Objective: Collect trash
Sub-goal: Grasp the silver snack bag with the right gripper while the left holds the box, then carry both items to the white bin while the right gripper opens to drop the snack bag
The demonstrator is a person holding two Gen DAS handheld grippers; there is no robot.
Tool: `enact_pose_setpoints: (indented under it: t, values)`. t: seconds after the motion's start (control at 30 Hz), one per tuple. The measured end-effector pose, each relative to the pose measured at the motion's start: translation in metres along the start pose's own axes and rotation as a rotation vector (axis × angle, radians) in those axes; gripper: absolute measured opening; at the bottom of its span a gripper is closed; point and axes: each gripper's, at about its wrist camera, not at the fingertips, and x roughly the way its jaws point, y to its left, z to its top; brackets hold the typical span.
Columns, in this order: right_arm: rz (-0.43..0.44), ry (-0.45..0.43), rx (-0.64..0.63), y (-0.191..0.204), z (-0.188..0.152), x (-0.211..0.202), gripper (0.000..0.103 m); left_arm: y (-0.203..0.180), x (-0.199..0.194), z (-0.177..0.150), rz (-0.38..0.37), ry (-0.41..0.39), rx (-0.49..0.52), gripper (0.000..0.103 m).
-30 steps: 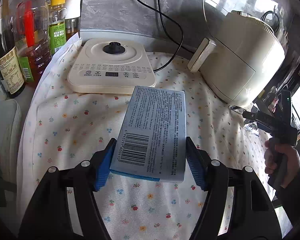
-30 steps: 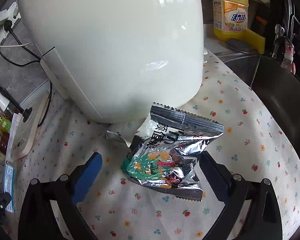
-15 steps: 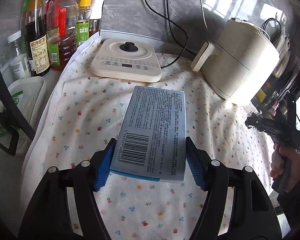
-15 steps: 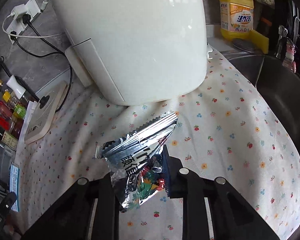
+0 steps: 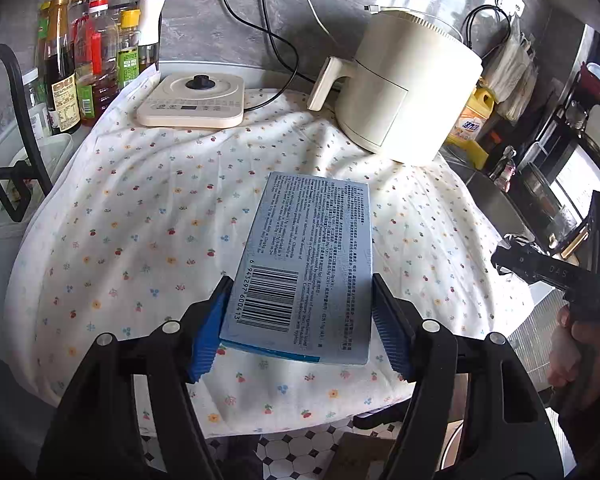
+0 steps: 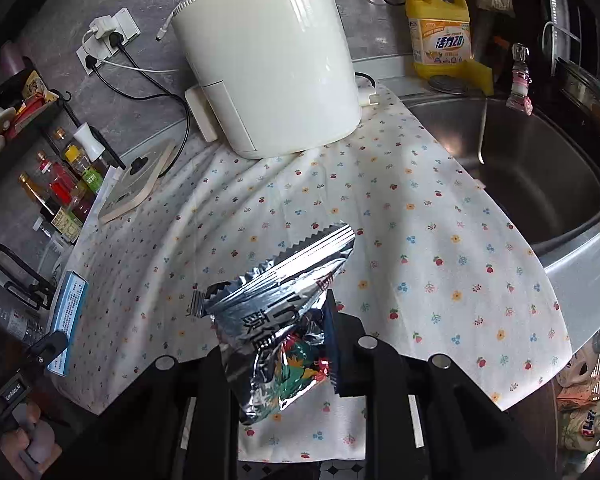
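My left gripper is shut on a flat pale-blue box with a barcode, held above the flowered cloth; the blue pads press its long sides. In the right wrist view, my right gripper is shut on a crumpled silver snack bag, lifted over the cloth. The blue box and a hand on the left gripper's handle appear at the left edge there. The right gripper's body and a hand show at the right of the left wrist view.
A cream air fryer and a flat induction cooker stand at the back of the cloth, with cables behind. Sauce bottles line the left. A steel sink and yellow detergent bottle lie right. Tiled floor shows below the counter edge.
The right gripper closed on the snack bag and lifted it away from the air fryer. Both grippers pulled back from the counter, the left still holding the blue box.
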Motion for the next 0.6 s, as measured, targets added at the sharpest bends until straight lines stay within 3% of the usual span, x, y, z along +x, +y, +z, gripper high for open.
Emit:
enact_pose_setpoints:
  t: [0.37, 0.6]
  values:
    - [-0.028, -0.01, 0.052, -0.072, -0.082, -0.087, 0.02, -0.093, -0.018, -0.044, -0.08, 0.035, 0.117, 0.068]
    - [-0.084, 0.032, 0.162, -0.131, -0.151, -0.118, 0.02, -0.152, -0.021, -0.081, -0.147, 0.079, 0.208, 0.068]
